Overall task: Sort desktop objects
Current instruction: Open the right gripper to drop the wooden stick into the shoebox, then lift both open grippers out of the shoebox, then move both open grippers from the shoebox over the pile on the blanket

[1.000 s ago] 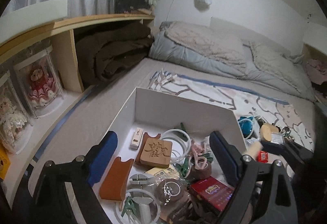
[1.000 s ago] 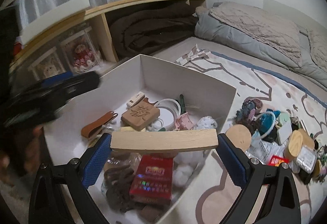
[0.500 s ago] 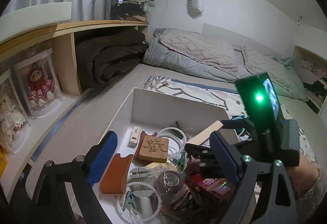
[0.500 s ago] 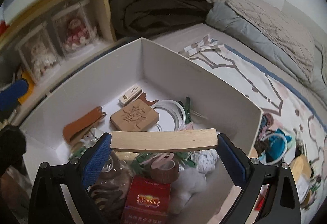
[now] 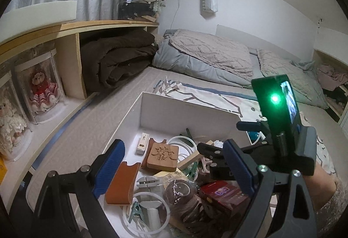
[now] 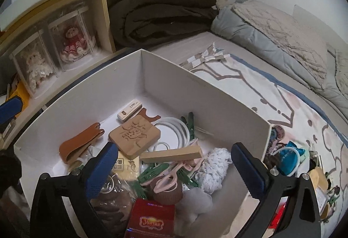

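Both claws stand apart and empty over the white box (image 6: 87, 107): my right claw (image 6: 174, 164) hangs above the wooden bar (image 6: 171, 154), which lies loose on the clutter inside, by my reading because that box is where sorted things go, while my left claw (image 5: 174, 162) waits at the box's near side. More small things (image 6: 289, 157) sit outside the box on the patterned blanket (image 6: 250, 90); all of this rests on a bed (image 5: 97, 133) beside a wooden shelf (image 5: 71, 27).
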`<state>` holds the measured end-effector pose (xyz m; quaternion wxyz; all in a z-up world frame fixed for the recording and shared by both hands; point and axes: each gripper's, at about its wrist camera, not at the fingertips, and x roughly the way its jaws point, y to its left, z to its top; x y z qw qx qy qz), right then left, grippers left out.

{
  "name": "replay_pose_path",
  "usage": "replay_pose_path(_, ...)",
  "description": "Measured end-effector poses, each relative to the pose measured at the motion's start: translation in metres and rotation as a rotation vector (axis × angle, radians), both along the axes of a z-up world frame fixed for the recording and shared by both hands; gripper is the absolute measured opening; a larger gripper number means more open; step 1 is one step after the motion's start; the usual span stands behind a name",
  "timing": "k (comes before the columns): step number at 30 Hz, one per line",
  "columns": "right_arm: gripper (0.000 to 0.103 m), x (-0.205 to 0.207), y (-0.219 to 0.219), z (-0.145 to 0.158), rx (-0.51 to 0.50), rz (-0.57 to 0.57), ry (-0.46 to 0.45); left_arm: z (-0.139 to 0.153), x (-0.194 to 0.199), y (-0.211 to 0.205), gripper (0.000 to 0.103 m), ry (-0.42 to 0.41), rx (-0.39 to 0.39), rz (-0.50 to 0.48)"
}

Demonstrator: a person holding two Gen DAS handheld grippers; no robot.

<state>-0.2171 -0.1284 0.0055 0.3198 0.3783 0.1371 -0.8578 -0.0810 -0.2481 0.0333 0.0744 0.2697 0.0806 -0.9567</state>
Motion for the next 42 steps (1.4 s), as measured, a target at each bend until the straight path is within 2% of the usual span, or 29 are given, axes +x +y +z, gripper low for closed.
replay_pose_path(14, 0.103, 0.039, 0.042, 0.023, -0.111, -0.020, 0.109, 0.009, 0.005, 0.014, 0.092, 0.002, -0.024, 0.002)
replay_pose_path(18, 0.103, 0.048, 0.057, 0.029, -0.121, -0.068, 0.161, 0.011, 0.011, 0.023, 0.099, 0.014, -0.045, 0.018)
replay_pose_path(25, 0.103, 0.062, 0.085, 0.034, -0.181, -0.095, 0.169, 0.013, 0.023, 0.034, 0.103, 0.034, -0.069, 0.047)
replay_pose_path(42, 0.103, 0.104, 0.135, 0.054, -0.243, -0.114, 0.245, 0.016, 0.052, 0.063, 0.103, 0.096, -0.110, 0.109)
